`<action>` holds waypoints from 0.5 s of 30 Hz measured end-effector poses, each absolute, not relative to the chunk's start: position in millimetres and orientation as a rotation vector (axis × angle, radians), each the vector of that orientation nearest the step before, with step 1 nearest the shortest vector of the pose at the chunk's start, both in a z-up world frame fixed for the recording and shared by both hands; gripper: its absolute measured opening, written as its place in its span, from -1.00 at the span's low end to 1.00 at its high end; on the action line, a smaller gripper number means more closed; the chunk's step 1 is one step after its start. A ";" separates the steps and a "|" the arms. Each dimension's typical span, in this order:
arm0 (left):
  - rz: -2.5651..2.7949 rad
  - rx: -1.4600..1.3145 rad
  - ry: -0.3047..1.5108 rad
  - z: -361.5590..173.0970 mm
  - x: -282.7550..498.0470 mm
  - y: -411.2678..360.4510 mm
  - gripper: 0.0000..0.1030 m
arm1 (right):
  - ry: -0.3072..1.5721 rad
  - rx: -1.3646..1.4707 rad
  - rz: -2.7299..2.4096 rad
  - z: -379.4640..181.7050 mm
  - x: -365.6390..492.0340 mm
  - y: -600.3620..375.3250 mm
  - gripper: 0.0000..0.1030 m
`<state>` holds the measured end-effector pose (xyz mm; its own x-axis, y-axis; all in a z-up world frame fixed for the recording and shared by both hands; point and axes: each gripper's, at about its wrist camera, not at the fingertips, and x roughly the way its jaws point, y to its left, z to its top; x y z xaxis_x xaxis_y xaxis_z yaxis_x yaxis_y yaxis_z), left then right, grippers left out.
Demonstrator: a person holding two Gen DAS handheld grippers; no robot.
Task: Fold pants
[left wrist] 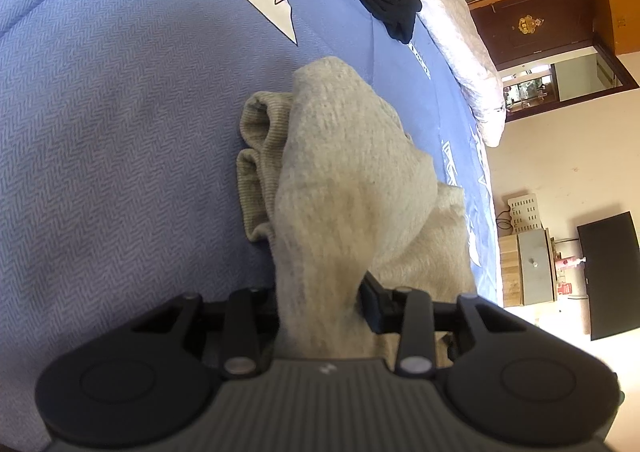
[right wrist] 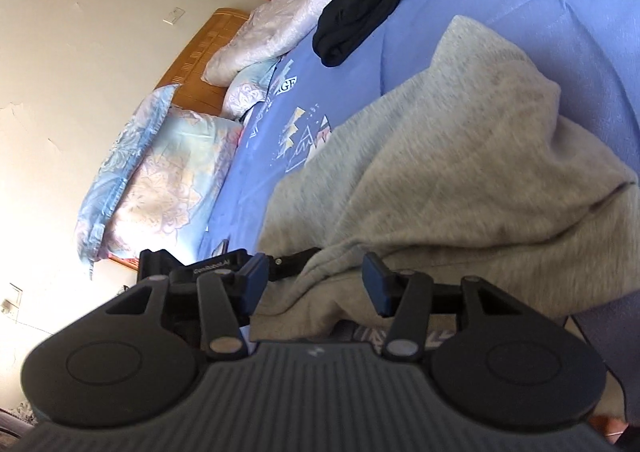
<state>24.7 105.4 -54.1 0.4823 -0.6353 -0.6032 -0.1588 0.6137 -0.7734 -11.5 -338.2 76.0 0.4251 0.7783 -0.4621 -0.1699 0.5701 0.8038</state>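
Light grey sweatpants [left wrist: 344,171] lie bunched on a blue patterned bedsheet [left wrist: 120,111]. Their two ribbed cuffs [left wrist: 256,155] stick out on the left of the pile. My left gripper [left wrist: 320,300] is shut on a thick fold of the pants, which rises straight out of its jaws and hides the left finger. In the right wrist view the pants [right wrist: 460,171] spread in a loose heap. My right gripper [right wrist: 316,282] stands open, with the near edge of the cloth lying slack between its blue pads [right wrist: 376,288]. The left pad is clear of the fabric.
A folded black garment [right wrist: 360,7] lies farther up the bed beside a pale quilt [right wrist: 280,11]. Pillows [right wrist: 160,171] rest against a wooden headboard [right wrist: 212,39]. Beyond the bed's edge stand a small cabinet [left wrist: 532,268], a dark screen [left wrist: 608,276] and a brown door [left wrist: 540,23].
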 end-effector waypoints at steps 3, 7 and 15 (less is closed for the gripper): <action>-0.344 -0.897 1.054 -54.3 24.8 105.6 -0.32 | 0.952 0.757 0.651 72.6 -12.7 -332.7 0.06; -0.344 -0.900 1.054 -54.8 24.6 105.8 -0.32 | 0.959 0.761 0.637 70.6 -12.9 -328.8 0.06; -0.345 -0.908 1.052 -55.2 24.9 106.4 -0.32 | 0.960 0.764 0.632 69.9 -13.5 -326.5 0.07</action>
